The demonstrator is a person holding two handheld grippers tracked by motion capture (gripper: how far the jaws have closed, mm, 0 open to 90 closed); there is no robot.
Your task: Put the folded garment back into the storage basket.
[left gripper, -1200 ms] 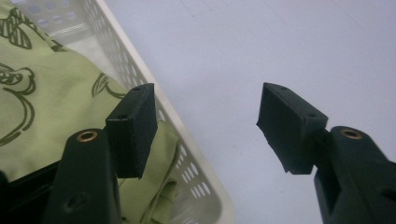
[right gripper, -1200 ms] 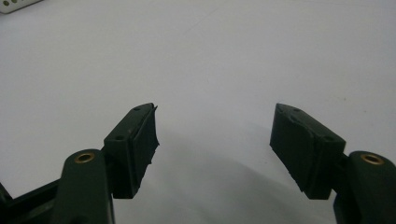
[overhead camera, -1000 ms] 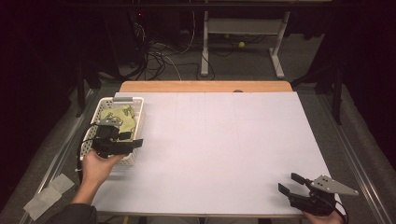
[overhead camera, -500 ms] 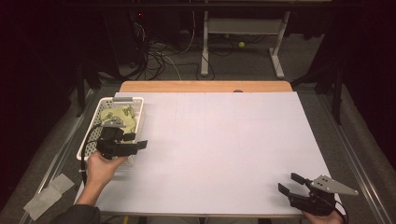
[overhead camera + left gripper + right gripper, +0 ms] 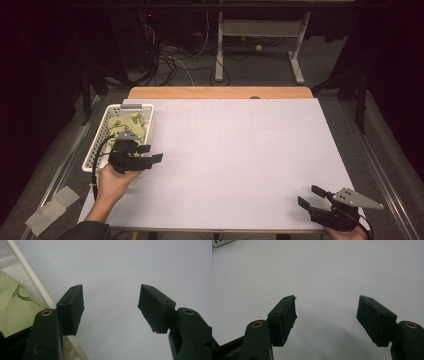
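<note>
Green cloth (image 5: 129, 125) in basket (image 5: 102, 131) half hidden behind left tool (image 5: 152, 153)

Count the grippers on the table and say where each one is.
2. The left gripper hangs open at the table's left edge beside the white basket; the right gripper sits open at the near right corner.

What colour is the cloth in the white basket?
Pale yellow-green with dark green markings; the cloth shows best in the left gripper view, lying in the basket.
</note>
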